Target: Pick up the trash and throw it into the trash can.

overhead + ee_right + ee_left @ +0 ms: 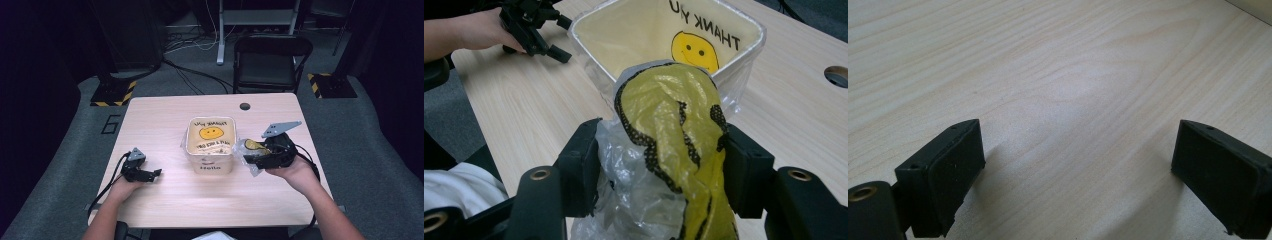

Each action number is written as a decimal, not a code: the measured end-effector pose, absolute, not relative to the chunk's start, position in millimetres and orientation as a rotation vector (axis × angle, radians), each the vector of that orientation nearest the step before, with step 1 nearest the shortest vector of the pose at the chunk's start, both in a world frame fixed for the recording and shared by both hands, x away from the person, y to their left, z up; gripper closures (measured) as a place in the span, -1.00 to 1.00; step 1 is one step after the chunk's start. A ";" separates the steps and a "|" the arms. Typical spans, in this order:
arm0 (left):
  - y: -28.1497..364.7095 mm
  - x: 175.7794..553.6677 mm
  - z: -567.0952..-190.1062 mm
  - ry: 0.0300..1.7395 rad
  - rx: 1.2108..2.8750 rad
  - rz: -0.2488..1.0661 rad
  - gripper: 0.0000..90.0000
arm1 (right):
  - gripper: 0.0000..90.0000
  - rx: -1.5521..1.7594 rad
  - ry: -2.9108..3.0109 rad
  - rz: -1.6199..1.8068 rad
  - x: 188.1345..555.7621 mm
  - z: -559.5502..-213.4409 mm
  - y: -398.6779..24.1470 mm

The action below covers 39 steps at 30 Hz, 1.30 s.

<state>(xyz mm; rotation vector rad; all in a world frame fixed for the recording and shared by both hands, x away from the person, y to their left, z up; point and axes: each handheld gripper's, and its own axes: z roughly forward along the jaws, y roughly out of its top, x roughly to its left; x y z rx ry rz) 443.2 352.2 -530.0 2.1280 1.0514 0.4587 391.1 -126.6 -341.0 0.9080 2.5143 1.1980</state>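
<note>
A white square bin (210,162) lined with a smiley-face "thank you" bag stands at the table's middle; in the right gripper view the bin's rim (589,22) lies just ahead. My right gripper (252,154) is shut on a crumpled plastic bag (248,148), yellow with black print and clear film, held just right of the bin. The right gripper view has that bag (669,115) bulging up between the jaws of the right gripper (663,145). My left gripper (151,174) rests open on the table left of the bin. Its jaws stand wide apart over bare wood, the left gripper (1080,135) holding nothing.
The light wood table (165,120) has a round cable hole (244,106) near its far edge. A black folding chair (270,57) stands beyond the table. Hazard-striped stand bases (113,93) and cables lie on the grey floor. The person's left hand (469,30) holds the other gripper.
</note>
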 end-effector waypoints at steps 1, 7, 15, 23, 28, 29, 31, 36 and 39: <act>352.2 443.2 -530.0 1.051 2.128 0.459 -0.86 | -0.10 0.906 2.517 1.198 391.9 -339.5 -125.9; 351.9 443.2 -530.2 1.054 2.122 0.459 -0.86 | -0.10 0.896 2.511 1.208 398.4 -333.7 -119.7; 351.8 443.0 -530.2 1.057 2.120 0.455 -0.86 | -0.10 0.892 2.510 1.215 408.6 -331.9 -110.7; 351.8 443.0 -530.2 1.057 2.120 0.455 -0.86 | -0.10 0.857 2.508 1.233 417.6 -328.8 -96.0; 351.8 443.0 -530.3 1.056 2.120 0.456 -0.86 | -0.10 0.839 2.507 1.235 424.7 -328.5 -83.7; 351.8 443.0 -530.3 1.056 2.120 0.456 -0.86 | -0.10 0.836 2.507 1.232 426.1 -328.7 -81.1; 351.8 443.0 -530.3 1.056 2.120 0.456 -0.86 | -0.10 0.829 2.510 1.221 431.4 -329.9 -74.1; 351.7 443.0 -530.5 1.056 2.118 0.460 -0.86 | -0.10 0.836 2.510 1.213 437.8 -332.0 -66.6; 351.8 443.0 -530.3 1.057 2.120 0.455 -0.86 | -0.10 0.832 2.507 1.211 445.0 -333.9 -59.8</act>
